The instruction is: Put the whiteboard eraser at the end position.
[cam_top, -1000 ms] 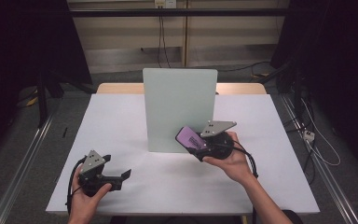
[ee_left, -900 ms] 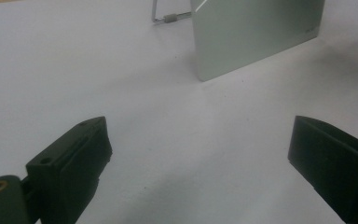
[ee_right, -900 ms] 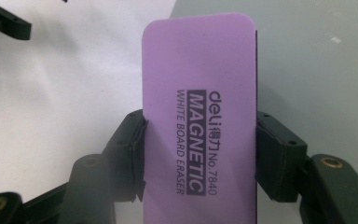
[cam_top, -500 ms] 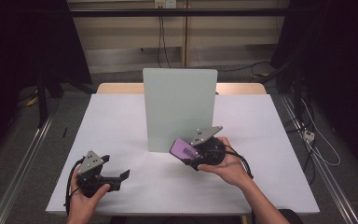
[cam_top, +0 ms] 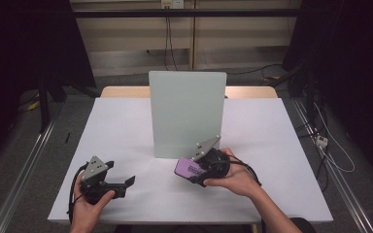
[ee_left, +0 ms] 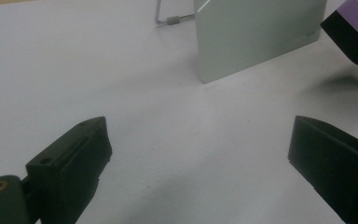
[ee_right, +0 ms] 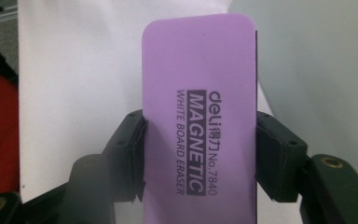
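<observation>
Whiteboard eraser (ee_right: 199, 116), purple-backed and printed "MAGNETIC", sits clamped across its width in our right gripper (cam_top: 201, 170), low over the white table (cam_top: 126, 126), just in front of the near right corner of the upright pale-green whiteboard (cam_top: 187, 111). Its long axis runs straight out along the jaws, so in the right gripper view it sticks forward past the pads (ee_right: 133, 154), which press on both long edges. In the high view the eraser (cam_top: 189, 168) points left and a little toward us, with the board just behind it, apart from it as far as we can tell. We judge the coming move to turn on that gap: the board's face lies beyond the eraser, and the right hand (cam_top: 233, 177) is by far the nearer one. Our left gripper (cam_top: 121, 182) rests well to the left on the table, jaws spread wide with only bare tabletop between them, touching nothing.
</observation>
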The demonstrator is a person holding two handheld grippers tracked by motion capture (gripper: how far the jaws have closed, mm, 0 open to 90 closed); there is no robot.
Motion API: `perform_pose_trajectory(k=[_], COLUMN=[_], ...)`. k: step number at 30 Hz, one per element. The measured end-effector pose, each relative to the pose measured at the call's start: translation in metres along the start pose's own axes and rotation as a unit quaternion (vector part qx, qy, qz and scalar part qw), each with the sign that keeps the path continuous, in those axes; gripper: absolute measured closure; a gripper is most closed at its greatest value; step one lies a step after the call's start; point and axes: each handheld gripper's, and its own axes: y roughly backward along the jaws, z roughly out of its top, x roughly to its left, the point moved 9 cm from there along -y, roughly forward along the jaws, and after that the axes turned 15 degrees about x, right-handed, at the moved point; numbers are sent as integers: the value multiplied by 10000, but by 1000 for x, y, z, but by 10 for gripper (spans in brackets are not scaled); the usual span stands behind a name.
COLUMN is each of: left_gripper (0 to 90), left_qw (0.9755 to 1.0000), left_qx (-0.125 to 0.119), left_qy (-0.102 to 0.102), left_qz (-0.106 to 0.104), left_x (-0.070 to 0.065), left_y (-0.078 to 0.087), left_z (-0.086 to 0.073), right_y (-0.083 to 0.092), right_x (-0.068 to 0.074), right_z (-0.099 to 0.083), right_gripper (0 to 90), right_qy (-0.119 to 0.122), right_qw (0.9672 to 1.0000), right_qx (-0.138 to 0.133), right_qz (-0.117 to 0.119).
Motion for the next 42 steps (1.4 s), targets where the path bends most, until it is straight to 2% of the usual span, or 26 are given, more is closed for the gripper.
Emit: perform_pose_trajectory(k=[4,10,16,23,36,42], left_gripper=[54,54,54,54,54,54], left_qw=[10000,10000,10000,10000,10000,10000], left_qx=[5,-20,34,-23,-47,1], left_qy=[-6,87,-25,-1,-12,-38], left_qz=[-25,-28,-41,-41,-59,-48], left_x=[-1,2,0,1,1,1], left_y=[0,1,0,1,2,3], left_z=[-1,0,-1,-1,-1,-2], right_y=[-3,-5,-8,-13,-24,-27], right_x=[2,2,3,7,11,12], right_z=[-1,-2,-4,-5,-8,-7], right_gripper=[417,417,416,416,415,414], right_qy=[-12,-48,-38,-19,18,83], right_qw=[9999,9998,9995,9987,9969,9968], right_qx=[108,146,255,419,721,730], right_qz=[37,114,196,299,301,308])
